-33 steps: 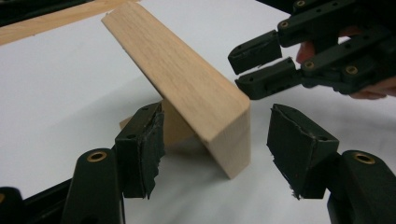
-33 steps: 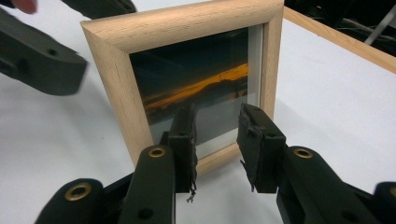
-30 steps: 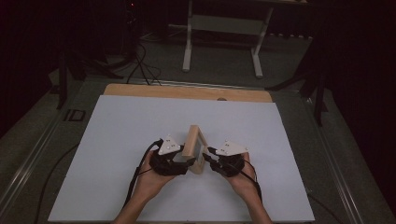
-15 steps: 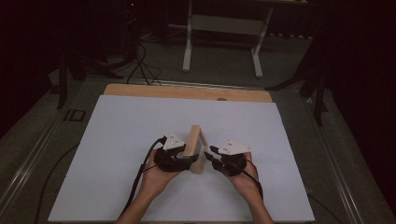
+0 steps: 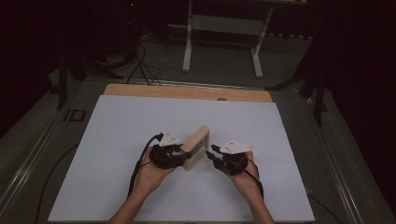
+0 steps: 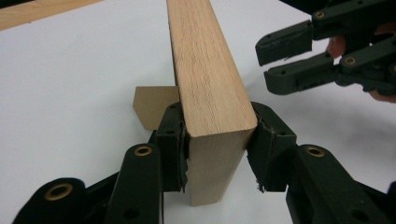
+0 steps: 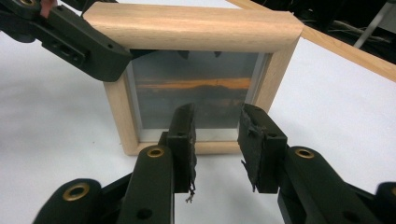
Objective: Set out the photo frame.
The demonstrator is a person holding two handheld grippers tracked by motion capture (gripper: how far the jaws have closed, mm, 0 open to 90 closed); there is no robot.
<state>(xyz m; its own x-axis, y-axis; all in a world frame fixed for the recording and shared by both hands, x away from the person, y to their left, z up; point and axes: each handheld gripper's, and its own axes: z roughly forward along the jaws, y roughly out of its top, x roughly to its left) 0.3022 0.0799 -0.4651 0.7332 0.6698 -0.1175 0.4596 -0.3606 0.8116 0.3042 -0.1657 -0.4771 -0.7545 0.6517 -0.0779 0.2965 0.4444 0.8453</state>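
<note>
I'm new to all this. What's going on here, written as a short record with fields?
Setting: white table top with a wooden strip along its far edge
Object: wooden picture frame standing on edge, a brown stand piece behind it
Left gripper: jaws have just been closing and now clamp the frame's side
Right gripper: jaws open, empty, facing the glass front

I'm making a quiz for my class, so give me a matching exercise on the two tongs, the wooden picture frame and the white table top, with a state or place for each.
Things:
1. left tongs
2. right tongs
3. wooden picture frame
4. white table top

States:
A. lies under everything
B. stands upright on its edge
C. clamped on the frame's end
D. open, facing the glass

Pairs: 1-C, 2-D, 3-B, 4-A
</note>
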